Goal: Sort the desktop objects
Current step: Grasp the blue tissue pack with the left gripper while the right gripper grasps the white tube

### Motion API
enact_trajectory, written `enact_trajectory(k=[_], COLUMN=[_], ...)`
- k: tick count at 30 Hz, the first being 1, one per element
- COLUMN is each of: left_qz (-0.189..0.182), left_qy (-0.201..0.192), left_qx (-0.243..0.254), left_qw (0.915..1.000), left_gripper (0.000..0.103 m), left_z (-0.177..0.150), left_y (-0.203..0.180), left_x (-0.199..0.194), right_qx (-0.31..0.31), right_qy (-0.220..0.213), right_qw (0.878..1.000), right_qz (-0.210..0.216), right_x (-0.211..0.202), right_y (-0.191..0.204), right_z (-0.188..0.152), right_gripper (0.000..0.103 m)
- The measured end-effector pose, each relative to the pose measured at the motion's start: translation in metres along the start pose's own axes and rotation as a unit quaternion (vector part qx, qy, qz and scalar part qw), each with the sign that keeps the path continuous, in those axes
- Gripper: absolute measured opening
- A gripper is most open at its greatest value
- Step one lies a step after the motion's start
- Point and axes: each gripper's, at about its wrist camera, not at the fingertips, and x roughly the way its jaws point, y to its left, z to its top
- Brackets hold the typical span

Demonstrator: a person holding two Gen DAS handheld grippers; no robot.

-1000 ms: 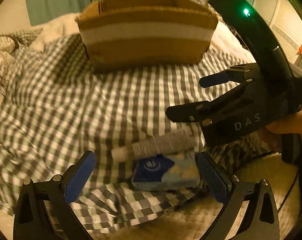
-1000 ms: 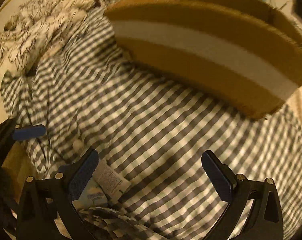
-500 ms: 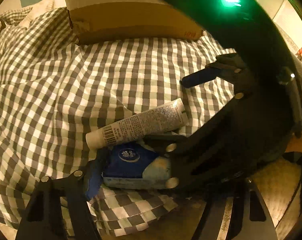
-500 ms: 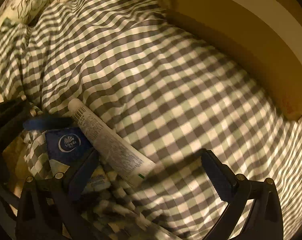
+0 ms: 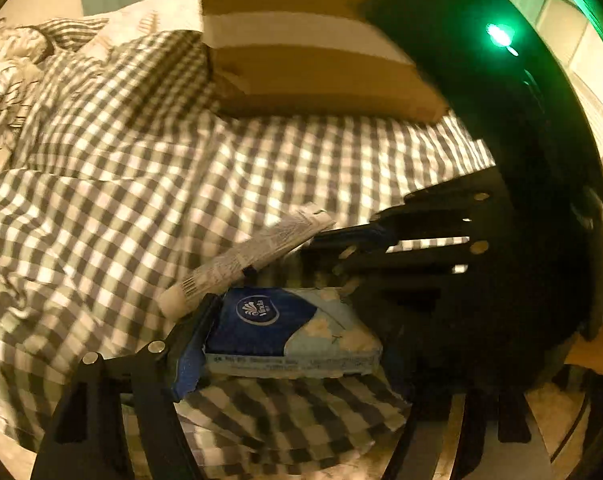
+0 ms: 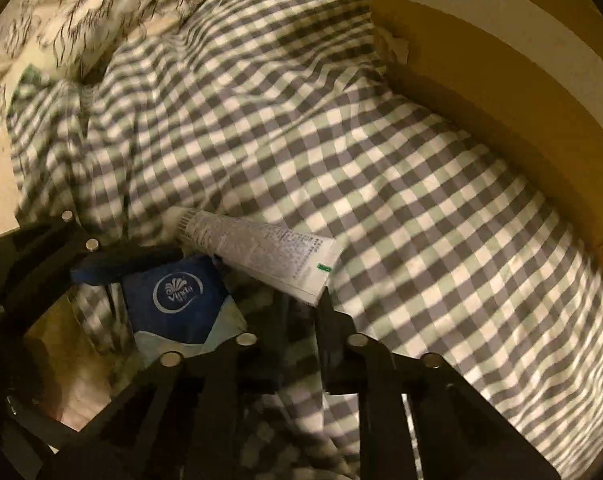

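Observation:
A blue Vinda tissue pack (image 5: 289, 332) lies on the checked cloth at the near edge; it also shows in the right wrist view (image 6: 181, 300). A white tube (image 5: 253, 252) lies slanted against it, also in the right wrist view (image 6: 257, 252). My left gripper (image 5: 289, 344) is closed on the tissue pack; its left finger (image 5: 189, 356) presses the pack's end, the right finger is hidden. My right gripper (image 6: 301, 312) has its jaws together at the tube's crimped end, lifting it slightly.
A brown cardboard box (image 5: 309, 52) with a white tape band sits at the back of the checked cloth (image 5: 141, 184), also in the right wrist view (image 6: 501, 80). A patterned blanket (image 6: 61, 20) lies far left.
Both grippers went from wide open to closed. The left closed on the tissue pack. The right moved down-left to the tube and closed on its end, raising it.

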Motion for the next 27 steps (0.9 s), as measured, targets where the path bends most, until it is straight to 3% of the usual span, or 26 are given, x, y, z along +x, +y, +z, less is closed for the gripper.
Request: enact_trajectory(k=[4, 8, 11, 15, 16, 18, 22, 25, 27], left_qz=[0.018, 0.051, 0.084, 0.116, 0.122, 0.130, 0.135, 0.131, 0.130], left_qy=[-0.023, -0.061, -0.100, -0.155, -0.170, -0.193, -0.235, -0.252, -0.259], left_qx=[-0.007, -0.017, -0.030, -0.051, -0.056, -0.067, -0.088, -0.094, -0.096], left_qw=[0.9996, 0.9967, 0.9910, 0.9798, 0.9762, 0.9703, 0.9586, 0.9542, 0.9522], left_gripper=[0.074, 0.074, 0.074, 0.074, 0.074, 0.074, 0.074, 0.074, 0.074], left_z=[0.009, 0.023, 0.043, 0.068, 0.076, 0.086, 0.099, 0.109, 0.112], left_y=[0.010, 0.027, 0.039, 0.062, 0.067, 0.077, 0.096, 0.105, 0.105], left_x=[-0.011, -0.029, -0.051, -0.085, -0.096, -0.115, -0.151, -0.165, -0.173], right_qx=[0.055, 0.100, 0.117, 0.120, 0.122, 0.123, 0.101, 0.023, -0.027], right_qy=[-0.045, -0.060, -0.048, -0.036, -0.033, -0.024, -0.026, -0.024, -0.004], right_qw=[0.997, 0.993, 0.991, 0.990, 0.990, 0.988, 0.992, 0.996, 0.998], right_qz=[-0.017, 0.011, 0.039, 0.060, 0.070, 0.085, 0.067, 0.080, 0.055], right_x=[-0.018, -0.027, -0.018, -0.009, -0.003, 0.001, -0.005, -0.008, 0.002], right_y=[-0.020, -0.038, -0.038, -0.029, -0.026, -0.021, -0.009, 0.023, 0.047], right_z=[0.004, 0.002, -0.002, 0.003, 0.006, 0.009, 0.009, 0.010, 0.011], right_gripper=[0.002, 0.002, 0.005, 0.045, 0.052, 0.054, 0.054, 0.054, 0.054])
